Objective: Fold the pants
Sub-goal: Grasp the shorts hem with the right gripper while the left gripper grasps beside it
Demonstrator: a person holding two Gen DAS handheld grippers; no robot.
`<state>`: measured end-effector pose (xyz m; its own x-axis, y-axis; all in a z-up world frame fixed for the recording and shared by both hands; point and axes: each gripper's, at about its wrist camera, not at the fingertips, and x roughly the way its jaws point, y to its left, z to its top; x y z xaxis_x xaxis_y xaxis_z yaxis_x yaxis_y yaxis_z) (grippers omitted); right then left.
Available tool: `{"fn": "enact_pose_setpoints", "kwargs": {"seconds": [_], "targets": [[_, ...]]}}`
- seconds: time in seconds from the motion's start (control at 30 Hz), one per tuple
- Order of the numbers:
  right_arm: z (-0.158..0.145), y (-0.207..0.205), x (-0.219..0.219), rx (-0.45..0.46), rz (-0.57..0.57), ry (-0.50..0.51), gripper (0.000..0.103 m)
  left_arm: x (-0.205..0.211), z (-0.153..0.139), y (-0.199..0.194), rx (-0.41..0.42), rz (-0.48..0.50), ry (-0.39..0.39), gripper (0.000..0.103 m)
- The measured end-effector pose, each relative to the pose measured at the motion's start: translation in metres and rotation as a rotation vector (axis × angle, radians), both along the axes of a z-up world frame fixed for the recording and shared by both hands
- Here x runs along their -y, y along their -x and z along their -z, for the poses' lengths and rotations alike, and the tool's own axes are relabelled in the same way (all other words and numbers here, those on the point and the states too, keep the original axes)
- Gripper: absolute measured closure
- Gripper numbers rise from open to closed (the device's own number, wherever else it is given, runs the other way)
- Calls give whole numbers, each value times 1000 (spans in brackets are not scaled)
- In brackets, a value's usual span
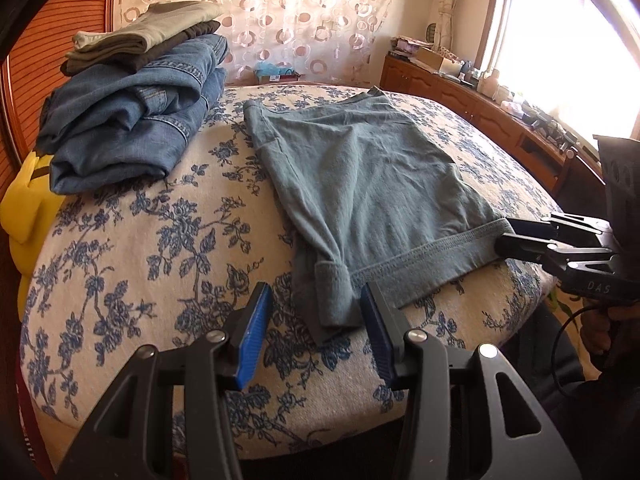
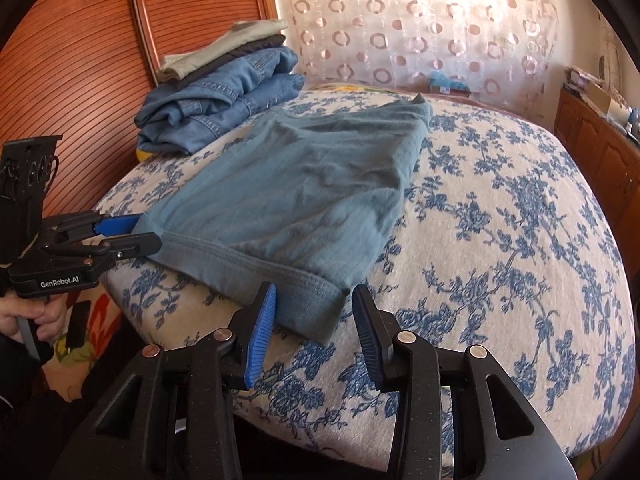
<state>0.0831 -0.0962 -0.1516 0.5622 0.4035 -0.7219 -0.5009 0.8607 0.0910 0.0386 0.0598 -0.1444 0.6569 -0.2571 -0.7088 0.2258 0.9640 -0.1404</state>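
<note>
Grey-green pants [image 1: 368, 184] [image 2: 296, 196] lie folded flat on the floral bed cover [image 1: 152, 240] [image 2: 500, 220], waistband toward me. In the left wrist view my left gripper [image 1: 316, 314] stands open, its blue pads on either side of the waistband's near left corner without pressing it. My right gripper [image 2: 314, 314] is open too, and the waistband's right corner lies between its fingers, with the left pad close against the cloth. Each gripper also shows in the other's view: the right gripper [image 1: 504, 235] at the band's right end, the left gripper [image 2: 149, 230] at its left end.
A stack of folded jeans and other clothes [image 1: 132, 120] [image 2: 224, 108] sits at the bed's far left, by a slatted wooden panel [image 1: 52, 40]. Something yellow [image 1: 24, 208] pokes out below the stack. A wooden cabinet [image 1: 480, 108] runs under the window. A hand [image 2: 36, 320] grips the left tool.
</note>
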Motion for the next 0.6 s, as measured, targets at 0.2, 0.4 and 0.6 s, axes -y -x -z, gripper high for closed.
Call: {"fn": "enact_pose_setpoints", "kwargs": {"seconds": [0.2, 0.4, 0.6], "targets": [[6, 2, -1, -9, -3, 7, 66, 1, 1, 4, 12, 2, 19, 68], [6, 2, -1, -10, -4, 5, 69, 3, 0, 3, 11, 2, 25, 74], [6, 2, -1, -7, -4, 6, 73, 5, 0, 6, 19, 2, 18, 79]]}}
